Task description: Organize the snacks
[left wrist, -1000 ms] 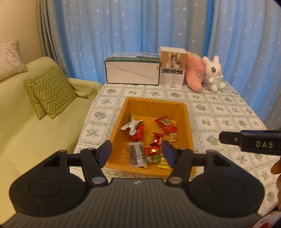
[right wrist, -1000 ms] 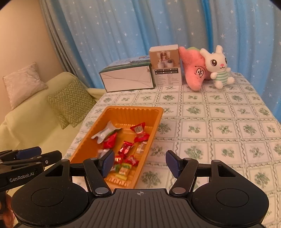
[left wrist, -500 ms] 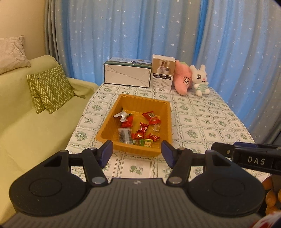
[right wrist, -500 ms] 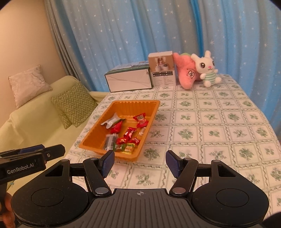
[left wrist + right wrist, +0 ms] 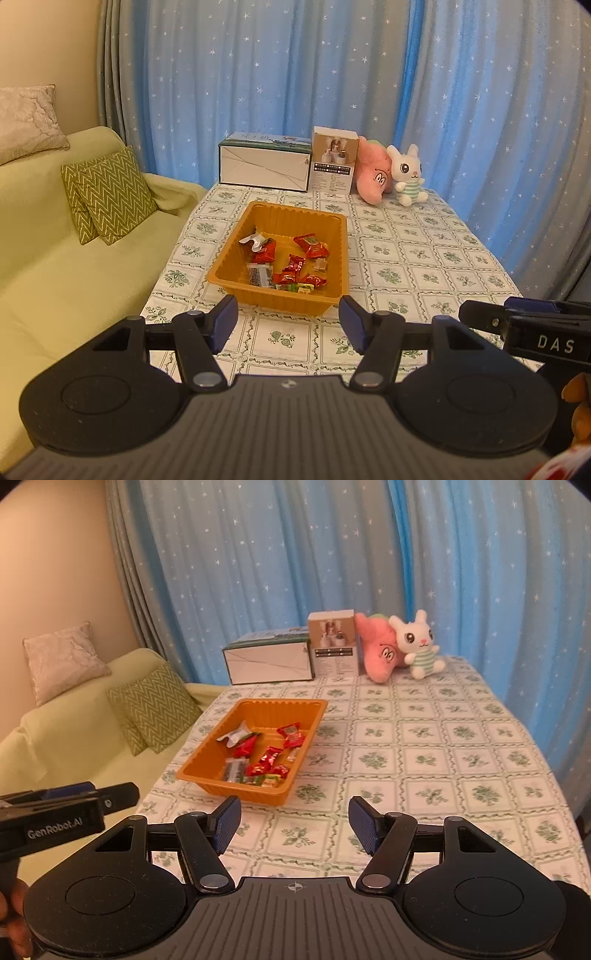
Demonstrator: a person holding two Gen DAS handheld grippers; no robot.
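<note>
- Here, an orange tray (image 5: 334,258) sat on the desk (image 5: 424,254), near the desk's left edge.
- Inside the tray lay the snacks (image 5: 291,264): red packets, a silver wrapper, a clear packet with dark print and a little green and yellow one.
- Most of the snacks were bunched toward the near end of the tray.
- The left gripper (image 5: 288,324) hung just in front of the tray's near wall, above the desk.
- Its jaws were wide apart and had nothing between them.
- The right gripper (image 5: 294,823) hung to the right of the tray's near corner.
- Its jaws were wide apart too, and they held nothing.
- Behind the tray, at the far end of the desk, stood a long white box (image 5: 264,168).
- Just beside it stood a small tall box (image 5: 334,166).
- A pink plush toy (image 5: 373,177) and a white bunny toy (image 5: 406,175) sat to the right of the boxes, touching each other.
- To the left of the tray was a green sofa (image 5: 55,266) with a zigzag cushion (image 5: 110,192).
- Blue curtains with small stars (image 5: 332,74) hung behind the tray and the boxes.
</note>
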